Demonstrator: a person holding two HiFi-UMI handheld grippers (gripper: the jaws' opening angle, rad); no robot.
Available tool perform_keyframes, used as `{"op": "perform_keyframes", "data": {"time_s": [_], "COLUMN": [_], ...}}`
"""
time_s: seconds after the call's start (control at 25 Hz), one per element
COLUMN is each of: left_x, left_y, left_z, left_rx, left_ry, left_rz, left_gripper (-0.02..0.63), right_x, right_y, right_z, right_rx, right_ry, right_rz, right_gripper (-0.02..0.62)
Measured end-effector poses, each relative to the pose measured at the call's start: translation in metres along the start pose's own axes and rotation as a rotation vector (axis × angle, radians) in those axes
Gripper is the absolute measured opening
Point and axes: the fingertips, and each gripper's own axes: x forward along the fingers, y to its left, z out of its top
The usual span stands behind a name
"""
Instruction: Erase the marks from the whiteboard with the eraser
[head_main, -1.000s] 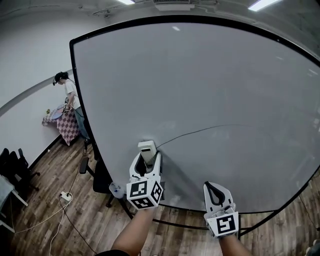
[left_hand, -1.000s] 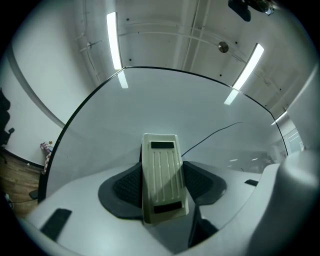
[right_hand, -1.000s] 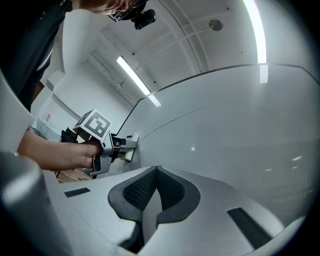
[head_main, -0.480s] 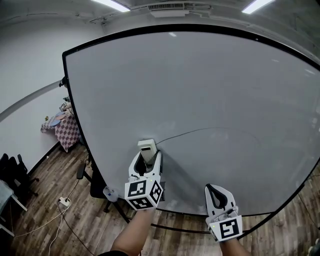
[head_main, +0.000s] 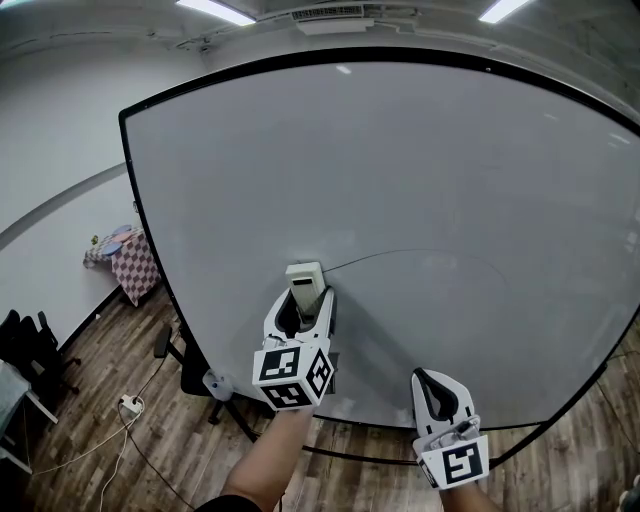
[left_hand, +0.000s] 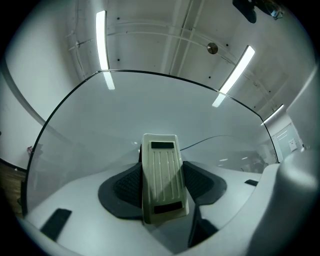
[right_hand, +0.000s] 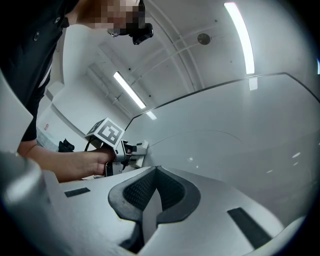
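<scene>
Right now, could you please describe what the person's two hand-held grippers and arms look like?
The left hand-held gripper and right hand-held gripper are both white-bodied, with dark textured pads inside the jaws and a cube of black-and-white square markers at the rear. The forearms show no sleeves.

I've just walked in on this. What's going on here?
A person stands at a large whiteboard with a gripper in each hand. The left gripper is shut on a pale eraser. The eraser's far end sits at the board, at the left end of a thin curved pen line that runs off to the right. The right gripper is shut on nothing and hangs lower, off to the right. The line is not yet wiped off.
</scene>
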Motion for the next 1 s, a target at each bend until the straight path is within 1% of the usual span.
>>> {"op": "perform_keyframes", "data": {"time_s": [0.24, 0.44, 0.64, 0.76, 1.0], "left_x": [0.009, 0.016, 0.041, 0.032, 0.031], "left_y": [-0.035, -0.071, -0.127, -0.136, -0.166], "left_z": [0.018, 0.033, 0.035, 0.045, 0.050], "left_rx": [0.046, 0.142, 0.220, 0.251, 0.379], "left_ry": [0.003, -0.005, -0.008, -0.012, 0.017], "left_rz": [-0.064, -0.109, -0.168, -0.207, -0.261], "left_gripper": [0.268, 0.267, 0.267, 0.267, 0.268], "right_x": [-0.011, -0.020, -0.037, -0.041, -0.054], "right_y": [-0.003, -0.008, -0.050, -0.040, -0.041], "right_z": [0.008, 0.012, 0.008, 0.016, 0.018], "right_rx": [0.000, -0.006, -0.010, -0.017, -0.022], "right_ry": [-0.014, -0.021, -0.027, -0.028, -0.021], "right_rz": [-0.015, -0.034, -0.061, -0.078, -0.102], "right_gripper": [0.018, 0.018, 0.018, 0.018, 0.018]}}
